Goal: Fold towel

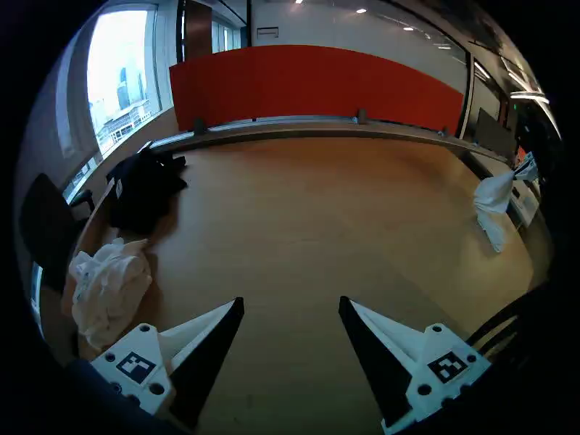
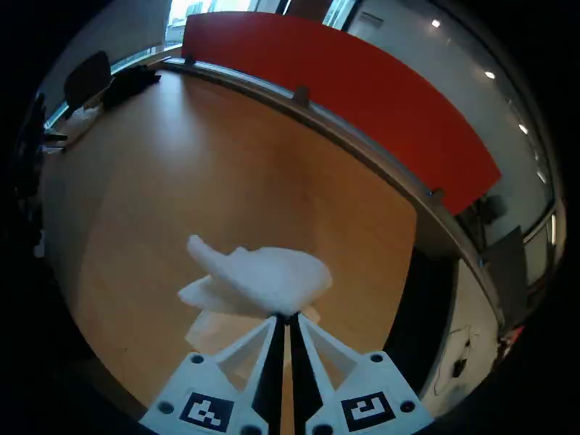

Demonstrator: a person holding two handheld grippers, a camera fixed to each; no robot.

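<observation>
In the left gripper view, the left gripper [image 1: 290,299] hangs over a bare stretch of the wooden table [image 1: 304,217], its two fingers spread wide with nothing between them. Well off to its right and ahead, the white towel [image 1: 496,201] hangs in a bunched drape near the table's edge. Just to the gripper's left lies a crumpled heap of white cloth [image 1: 109,284]. Beyond that sits a dark bag or garment [image 1: 145,187], too dim to tell which. A red partition [image 1: 319,85] runs along the far side of the table ahead, and a bright window [image 1: 119,76] stands off to the left.

In the right gripper view, the right gripper [image 2: 285,319] has its fingers drawn almost together, pinching the towel [image 2: 261,279] at their tips. The cloth bunches up directly ahead of the fingers and spills to their left, above the table [image 2: 181,167]. The partition [image 2: 362,83] slants across ahead and to the right. A dark chair [image 2: 87,76] shows far ahead on the left.
</observation>
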